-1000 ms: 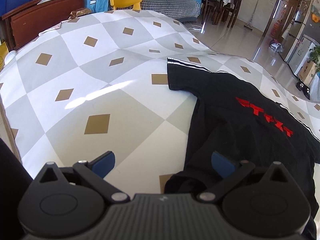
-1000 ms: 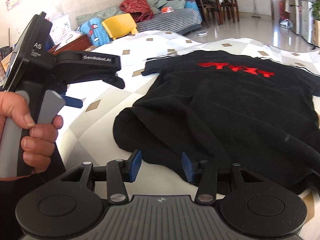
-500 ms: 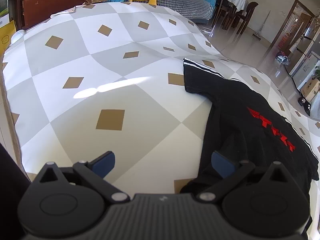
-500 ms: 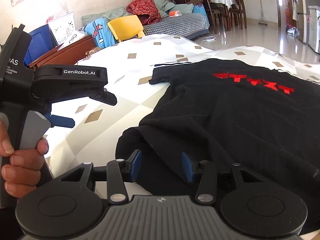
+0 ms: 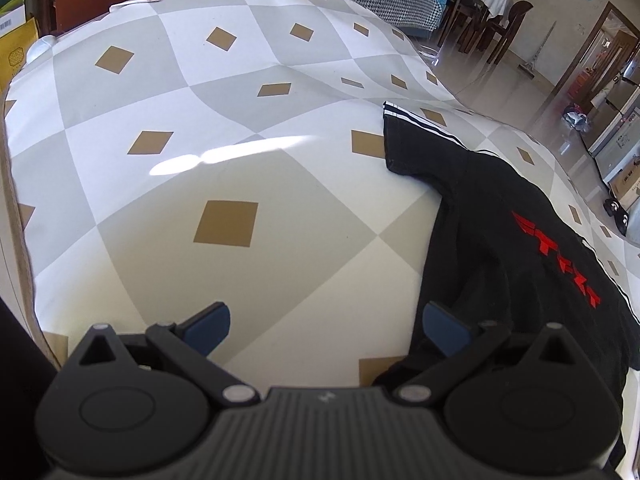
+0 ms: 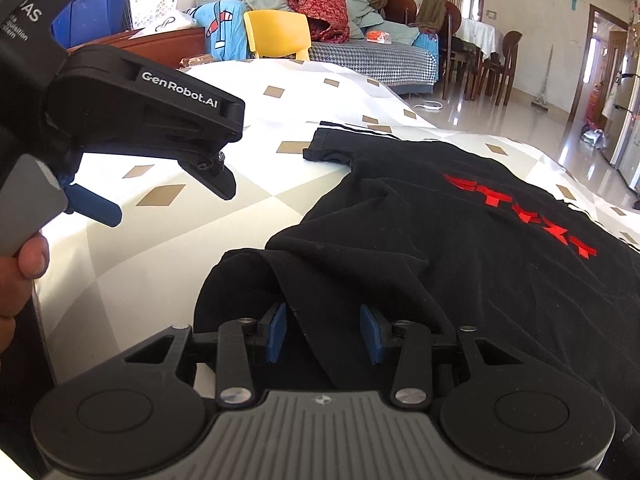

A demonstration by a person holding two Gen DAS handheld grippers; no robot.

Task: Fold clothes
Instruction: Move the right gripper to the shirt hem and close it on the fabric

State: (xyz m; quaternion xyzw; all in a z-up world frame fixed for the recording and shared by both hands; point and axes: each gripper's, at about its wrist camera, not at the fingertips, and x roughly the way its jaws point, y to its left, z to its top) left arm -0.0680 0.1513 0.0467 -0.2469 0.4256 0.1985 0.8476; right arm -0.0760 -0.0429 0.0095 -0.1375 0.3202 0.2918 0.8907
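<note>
T-shirt (image 6: 460, 248) between right hand-held gripper (image 6: 323, 334) fingers

Matt black cloth shirt (image 6: 460, 240); glossy smooth tablecloth (image 5: 224, 152).

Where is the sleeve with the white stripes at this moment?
In the left wrist view, the striped sleeve lies flat on the checked tablecloth, at the black T-shirt's far left end.

Readable text, right wrist view: your left gripper (image 6: 92, 204) has "GenRobot.AI" in white on the side of its black body. Higher up on the same unit you get partial white print, "AS" plus smaller lines cut off by the frame edge, not legible. The black T-shirt (image 6: 460, 248) carries a red stylised graphic; can't resolve it into letters.
</note>
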